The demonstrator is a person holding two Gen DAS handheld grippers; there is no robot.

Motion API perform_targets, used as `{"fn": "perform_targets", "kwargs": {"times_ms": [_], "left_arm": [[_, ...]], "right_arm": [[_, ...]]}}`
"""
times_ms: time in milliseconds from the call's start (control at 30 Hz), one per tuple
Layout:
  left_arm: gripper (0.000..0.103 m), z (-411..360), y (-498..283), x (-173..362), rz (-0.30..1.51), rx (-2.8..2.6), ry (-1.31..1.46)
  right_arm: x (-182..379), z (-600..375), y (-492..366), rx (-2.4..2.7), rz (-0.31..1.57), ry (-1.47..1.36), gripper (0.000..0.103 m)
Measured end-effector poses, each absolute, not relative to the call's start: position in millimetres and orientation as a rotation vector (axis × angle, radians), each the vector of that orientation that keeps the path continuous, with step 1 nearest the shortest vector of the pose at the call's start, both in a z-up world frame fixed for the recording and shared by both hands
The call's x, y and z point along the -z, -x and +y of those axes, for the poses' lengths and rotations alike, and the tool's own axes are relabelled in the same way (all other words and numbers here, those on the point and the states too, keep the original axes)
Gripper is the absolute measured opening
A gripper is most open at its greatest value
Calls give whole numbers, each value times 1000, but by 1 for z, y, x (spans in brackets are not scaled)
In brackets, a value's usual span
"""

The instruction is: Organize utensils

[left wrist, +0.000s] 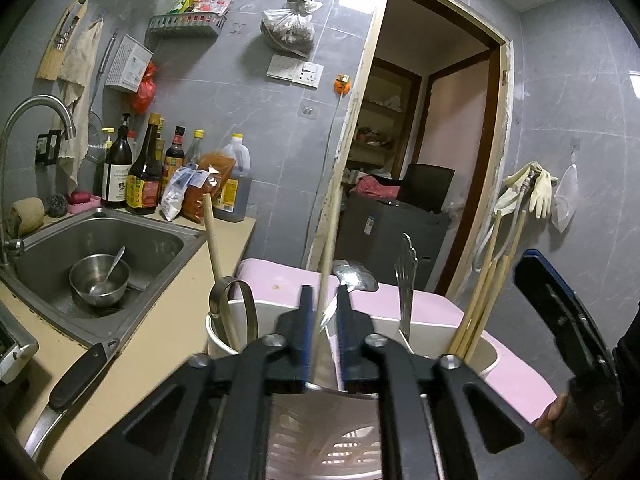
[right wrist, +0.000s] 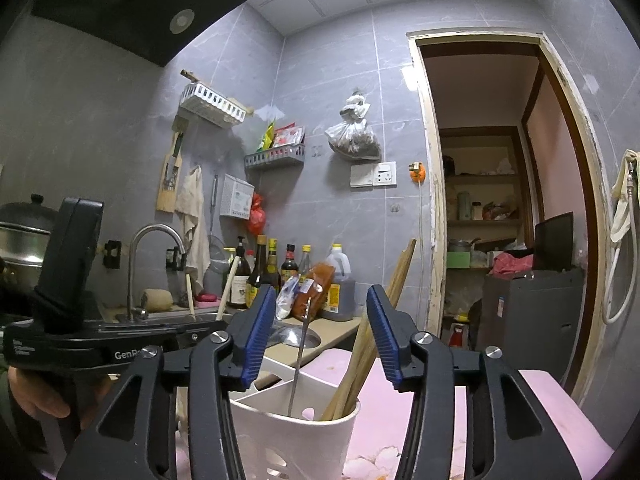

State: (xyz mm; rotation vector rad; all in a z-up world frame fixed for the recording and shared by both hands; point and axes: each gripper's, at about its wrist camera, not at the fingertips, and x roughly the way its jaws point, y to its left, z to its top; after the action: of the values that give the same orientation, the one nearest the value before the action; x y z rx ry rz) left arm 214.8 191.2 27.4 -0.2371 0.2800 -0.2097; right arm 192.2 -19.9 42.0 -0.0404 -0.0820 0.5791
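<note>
Left wrist view: left gripper (left wrist: 323,300) is sitting barely parted around a blurry chopstick (left wrist: 331,240) over the white utensil holder (left wrist: 420,328), and in the right wrist view the right gripper (right wrist: 316,320) is hanging open above that holder (right wrist: 296,432), gripping nothing.

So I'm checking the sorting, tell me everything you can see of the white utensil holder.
The white utensil holder is a plastic-looking, round-cornered caddy with slotted lower walls and inner dividers that split it into compartments. It stands upright on a pink surface beside the counter. Wooden chopsticks lean in one end compartment, a metal utensil handle stands in the next, and a wooden-handled tool and a metal loop rise from the far end. Neither gripper visibly touches it.
</note>
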Motion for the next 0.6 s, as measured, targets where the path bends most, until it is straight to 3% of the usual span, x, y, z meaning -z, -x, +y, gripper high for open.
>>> {"fn": "perform_targets", "kwargs": {"times_ms": [67, 200, 333, 400, 467, 600], "left_arm": [[33, 193, -212, -28, 274, 218, 258], [35, 195, -207, -32, 272, 214, 282], [56, 194, -193, -40, 253, 173, 276], [61, 193, -181, -43, 243, 142, 284], [76, 191, -173, -45, 254, 106, 288], [88, 187, -154, -43, 282, 53, 287]], "right_arm": [[-44, -26, -187, -588, -81, 44, 53], [-48, -43, -172, -608, -37, 55, 60], [-44, -59, -159, -655, 74, 73, 61], [-36, -63, -156, -701, 189, 94, 61], [-26, -64, -155, -739, 303, 121, 60], [-14, -61, -161, -797, 497, 152, 57]]}}
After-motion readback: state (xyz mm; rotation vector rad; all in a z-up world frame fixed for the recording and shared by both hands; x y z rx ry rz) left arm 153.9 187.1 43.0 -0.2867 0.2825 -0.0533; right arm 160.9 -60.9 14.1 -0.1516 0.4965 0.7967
